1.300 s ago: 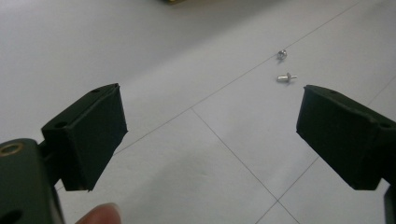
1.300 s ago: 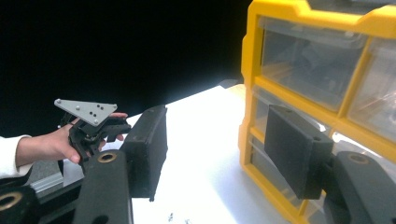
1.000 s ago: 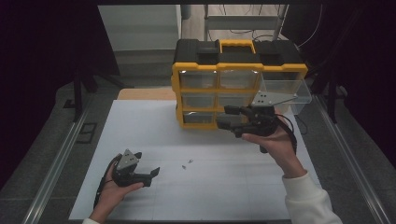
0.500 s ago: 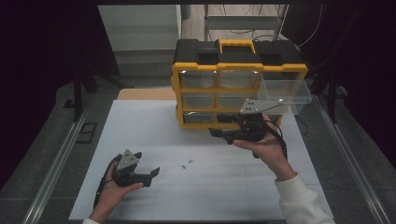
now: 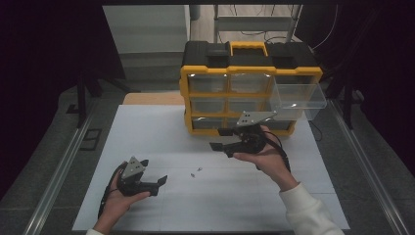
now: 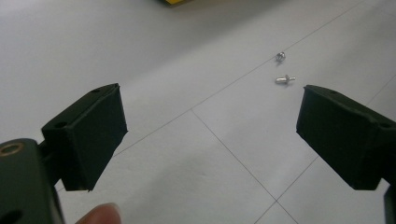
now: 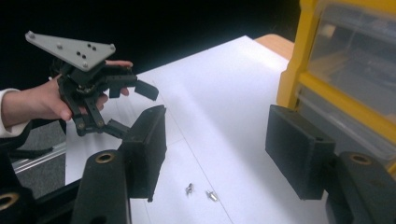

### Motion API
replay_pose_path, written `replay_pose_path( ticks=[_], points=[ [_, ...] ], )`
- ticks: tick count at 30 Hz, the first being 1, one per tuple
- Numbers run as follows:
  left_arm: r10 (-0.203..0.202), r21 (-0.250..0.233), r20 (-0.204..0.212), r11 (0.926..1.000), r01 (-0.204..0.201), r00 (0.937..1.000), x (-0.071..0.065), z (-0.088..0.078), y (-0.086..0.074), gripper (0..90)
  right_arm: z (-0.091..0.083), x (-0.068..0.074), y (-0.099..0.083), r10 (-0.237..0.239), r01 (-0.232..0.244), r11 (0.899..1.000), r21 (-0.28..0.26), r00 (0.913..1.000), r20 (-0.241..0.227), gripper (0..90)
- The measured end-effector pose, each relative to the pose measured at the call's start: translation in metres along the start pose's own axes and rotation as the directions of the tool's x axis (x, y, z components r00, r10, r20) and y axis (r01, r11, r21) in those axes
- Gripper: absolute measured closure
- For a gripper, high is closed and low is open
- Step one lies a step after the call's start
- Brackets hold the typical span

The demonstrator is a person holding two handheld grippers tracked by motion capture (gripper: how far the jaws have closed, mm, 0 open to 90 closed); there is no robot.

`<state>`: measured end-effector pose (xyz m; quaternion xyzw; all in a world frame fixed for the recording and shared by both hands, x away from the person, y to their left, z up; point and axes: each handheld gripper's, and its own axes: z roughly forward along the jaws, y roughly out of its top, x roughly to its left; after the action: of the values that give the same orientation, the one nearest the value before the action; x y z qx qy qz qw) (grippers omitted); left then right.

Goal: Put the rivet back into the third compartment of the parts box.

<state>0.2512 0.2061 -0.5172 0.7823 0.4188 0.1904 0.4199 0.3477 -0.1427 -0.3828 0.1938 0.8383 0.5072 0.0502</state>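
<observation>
High view: the landmark is the yellow-and-black plastic drawer cabinet [image 5: 249, 88] at the far side of the white table mat [image 5: 161, 142], with one clear plastic drawer [image 5: 296, 98] pulled out at its right. Two small silver metal screws [image 5: 195, 172] lie on the mat well in front of the cabinet, toward its left corner. The right gripper [image 5: 222, 139] is held just in front of the cabinet's bottom row, its jaws apart and pointing left, holding nothing. The left gripper [image 5: 159, 182] rests on the mat farther from the cabinet than the screws and to their left, jaws spread and empty. Left gripper view: between the two black pads, set wide, the screws [image 6: 283, 70] lie ahead and slightly to the right on the mat, a sliver of the cabinet's yellow edge beyond them. Right gripper view: the cabinet's yellow frame [image 7: 299, 60] stands close at the right, the screws [image 7: 201, 192] sit low between the parted pads, and the left gripper [image 7: 140, 105] is seen across the mat. I judge the step to be the approach to pick up a screw, probably for the pulled-out drawer. The next move calls for lowering one gripper over a single screw, centring it between the pads, and closing gently so the tiny part does not skid away.
</observation>
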Motion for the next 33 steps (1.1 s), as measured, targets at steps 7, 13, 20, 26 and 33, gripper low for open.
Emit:
replay_pose_path(
  ticks=[7,13,20,26,33],
  points=[
    [0.001,0.000,0.003,1.0000,-0.001,1.0000,0.000,0.000,0.000,8.9,0.010,-0.002,-0.008,0.010,-0.010,0.999,0.030,0.9999,-0.001,38.8],
    [0.004,0.003,0.005,1.0000,-0.004,1.0000,0.000,0.001,0.000,8.9,0.019,-0.002,-0.014,0.012,-0.012,0.998,0.059,0.9999,-0.004,37.8],
    [0.007,0.007,0.004,0.9999,-0.007,1.0000,-0.001,0.001,0.000,8.9,0.026,-0.002,-0.018,0.010,-0.009,0.996,0.083,0.9999,-0.008,37.4],
    [0.009,0.009,0.005,0.9999,-0.009,0.9999,-0.001,0.001,0.000,8.9,0.032,-0.001,-0.021,0.000,0.000,0.994,0.105,1.0000,-0.007,36.3],
    [0.011,0.013,0.005,0.9999,-0.011,0.9999,-0.001,0.001,0.000,9.0,0.040,-0.001,-0.026,-0.005,0.006,0.992,0.128,1.0000,-0.004,35.5]
  ],
)
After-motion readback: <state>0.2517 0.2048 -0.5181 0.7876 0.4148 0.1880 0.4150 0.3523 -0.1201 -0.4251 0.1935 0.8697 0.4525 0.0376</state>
